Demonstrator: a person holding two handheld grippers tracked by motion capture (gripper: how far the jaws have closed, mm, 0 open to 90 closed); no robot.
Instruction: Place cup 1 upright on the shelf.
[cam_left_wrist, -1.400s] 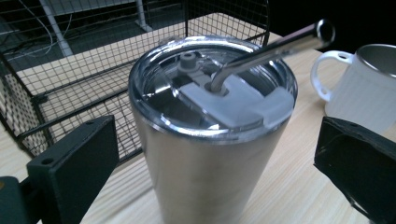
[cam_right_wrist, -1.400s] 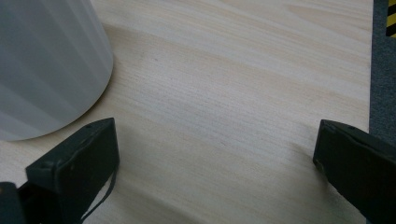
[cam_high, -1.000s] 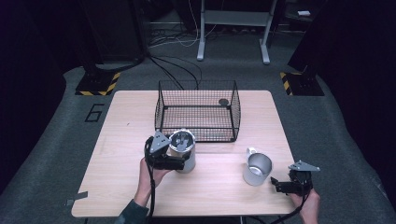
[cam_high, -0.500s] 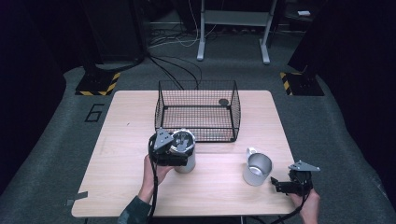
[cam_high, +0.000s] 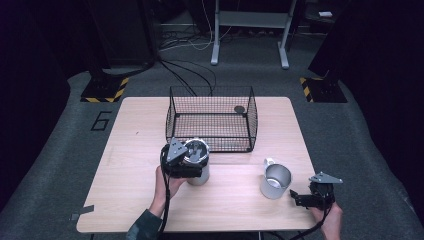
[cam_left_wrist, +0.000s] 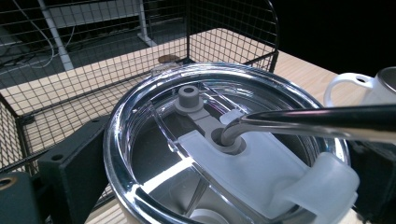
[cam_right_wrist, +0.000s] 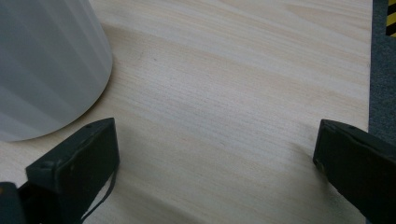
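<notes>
A steel tumbler with a clear lid stands on the table just in front of the wire basket. A bent metal straw goes into the lid's hole. My left gripper has a jaw pressed on each side of the tumbler and is shut on it. A grey mug with a white handle stands to the right. My right gripper rests low on the table just right of the mug, open, with bare wood between its jaws.
The black wire basket holds a small dark round object in its far right corner. The table's right edge lies close to my right gripper. Cables and stand legs sit on the floor beyond the table.
My left gripper has slid to the right so its jaws now flank the tumbler. The tumbler, the mug and my right gripper have stayed in place.
</notes>
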